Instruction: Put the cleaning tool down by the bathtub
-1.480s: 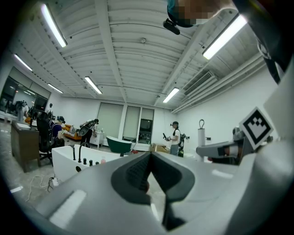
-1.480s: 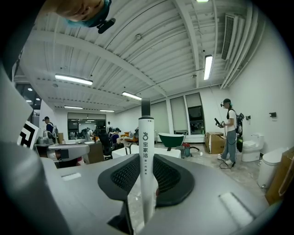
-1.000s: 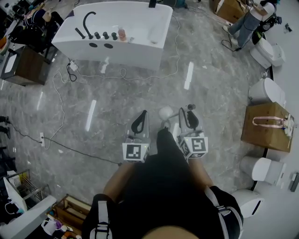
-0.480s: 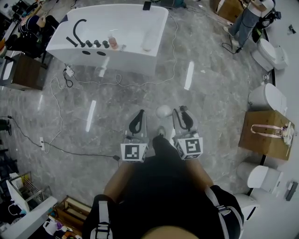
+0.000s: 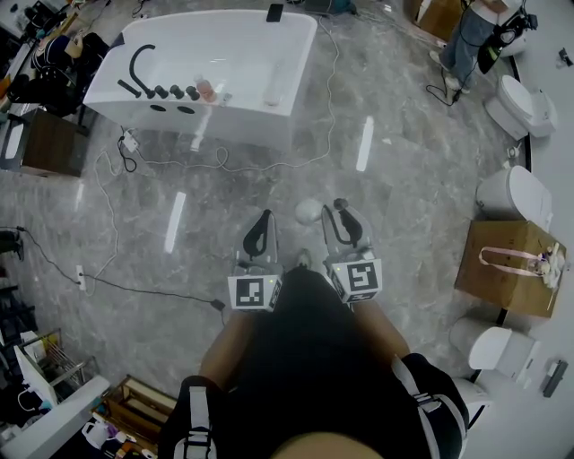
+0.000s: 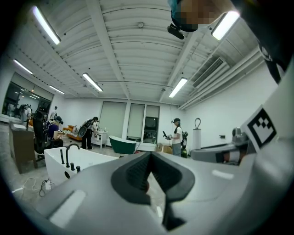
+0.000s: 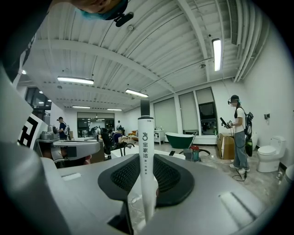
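The white bathtub (image 5: 211, 72) with a black faucet (image 5: 136, 61) stands at the far side of the grey marble floor; the left gripper view also catches the bathtub (image 6: 80, 160) at left. My right gripper (image 5: 340, 215) is shut on the cleaning tool's white handle (image 7: 145, 151), which stands upright between its pads. From above, the tool's round white head (image 5: 308, 211) sits just left of that gripper. The left gripper (image 5: 263, 220) is shut with nothing in it, its pads meeting (image 6: 149, 158). Both grippers are held side by side in front of the person, well short of the tub.
White cables (image 5: 224, 161) trail over the floor before the tub. Toilets (image 5: 511, 193) and a cardboard box (image 5: 507, 260) line the right side. A wooden cabinet (image 5: 45, 143) stands at left. Another person (image 5: 466, 40) stands at the top right. A phone (image 5: 276, 12) lies on the tub rim.
Both grippers have moved forward together over the floor towards the tub, the tool still in the right one. The jaws have not changed.
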`<state>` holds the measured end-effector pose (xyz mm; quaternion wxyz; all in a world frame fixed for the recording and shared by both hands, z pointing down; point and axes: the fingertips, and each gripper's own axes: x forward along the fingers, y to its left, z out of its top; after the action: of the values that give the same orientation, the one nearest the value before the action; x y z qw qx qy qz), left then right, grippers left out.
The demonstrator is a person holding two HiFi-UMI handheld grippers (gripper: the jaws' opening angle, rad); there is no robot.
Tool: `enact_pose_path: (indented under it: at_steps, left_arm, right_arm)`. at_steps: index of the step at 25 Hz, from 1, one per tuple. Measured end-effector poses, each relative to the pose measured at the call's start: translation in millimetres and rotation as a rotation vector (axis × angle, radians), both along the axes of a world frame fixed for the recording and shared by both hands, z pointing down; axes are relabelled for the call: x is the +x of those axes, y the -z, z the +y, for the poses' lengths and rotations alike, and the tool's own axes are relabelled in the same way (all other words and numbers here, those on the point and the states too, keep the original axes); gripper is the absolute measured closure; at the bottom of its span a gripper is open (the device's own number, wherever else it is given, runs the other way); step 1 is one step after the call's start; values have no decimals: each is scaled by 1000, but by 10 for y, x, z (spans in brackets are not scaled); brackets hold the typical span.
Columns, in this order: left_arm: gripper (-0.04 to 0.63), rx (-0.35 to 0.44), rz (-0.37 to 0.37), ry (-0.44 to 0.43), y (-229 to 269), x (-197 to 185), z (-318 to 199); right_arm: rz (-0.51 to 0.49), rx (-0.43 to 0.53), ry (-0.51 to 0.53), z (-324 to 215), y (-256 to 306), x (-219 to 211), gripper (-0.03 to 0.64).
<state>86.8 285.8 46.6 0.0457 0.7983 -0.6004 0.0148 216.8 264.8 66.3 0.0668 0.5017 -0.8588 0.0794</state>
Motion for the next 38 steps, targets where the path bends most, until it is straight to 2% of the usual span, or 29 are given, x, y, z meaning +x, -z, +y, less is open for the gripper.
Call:
enact_pose_path:
  at_steps: [9, 18, 23, 38]
  left_arm:
    - [589, -1, -4, 0, 1, 15, -221]
    - [589, -5, -6, -34, -56, -61, -666]
    - [589, 3, -8, -51, -45, -171, -930]
    - [589, -48, 8, -61, -383, -564, -1783]
  right_arm:
    - [0, -6, -21, -235, -13, 73, 526]
    - [3, -18, -70, -554, -120, 53, 526]
    - [21, -35, -85, -819, -227, -43, 526]
    - [49, -70, -116, -1692, -619, -429, 526]
